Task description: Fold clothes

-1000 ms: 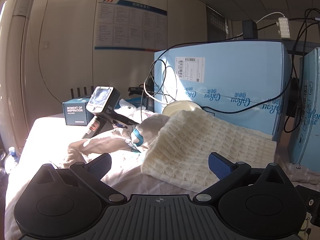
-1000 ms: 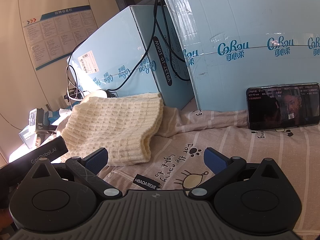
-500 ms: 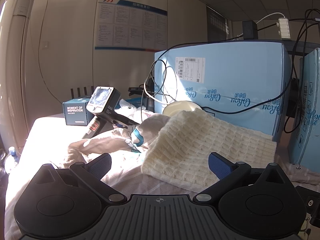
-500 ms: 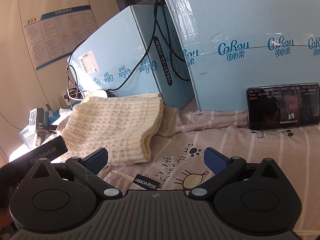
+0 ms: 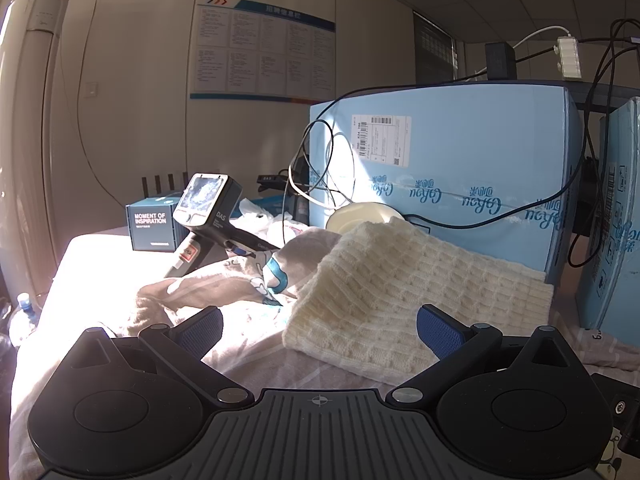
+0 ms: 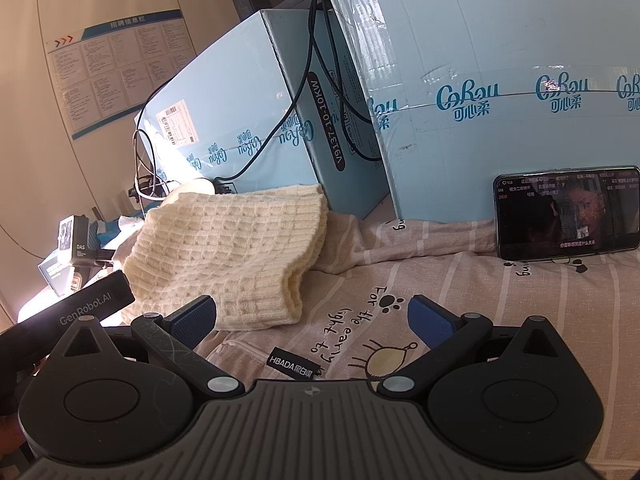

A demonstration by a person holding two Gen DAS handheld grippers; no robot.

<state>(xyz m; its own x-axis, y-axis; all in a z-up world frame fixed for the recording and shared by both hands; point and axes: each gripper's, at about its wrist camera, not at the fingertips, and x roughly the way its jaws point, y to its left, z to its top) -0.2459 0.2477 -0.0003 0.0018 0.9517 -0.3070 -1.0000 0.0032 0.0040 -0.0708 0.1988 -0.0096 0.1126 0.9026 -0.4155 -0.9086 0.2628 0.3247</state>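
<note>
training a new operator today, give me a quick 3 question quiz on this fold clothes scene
1. True or false: the left tongs are shut on the cream knit sweater.
2. What leans against the blue carton on the right?
A. a tablet
B. a phone with its screen lit
C. a mirror
3. Fill in: in the right wrist view, the sweater lies ahead and to the ____ of the right tongs.

Key:
1. False, both tongs are open and hold nothing.
2. B, the phone.
3. left

Hard sunlight from left, glare on bedsheet (image 5: pixel 80 264); fisheye-bent edges; sharp
</note>
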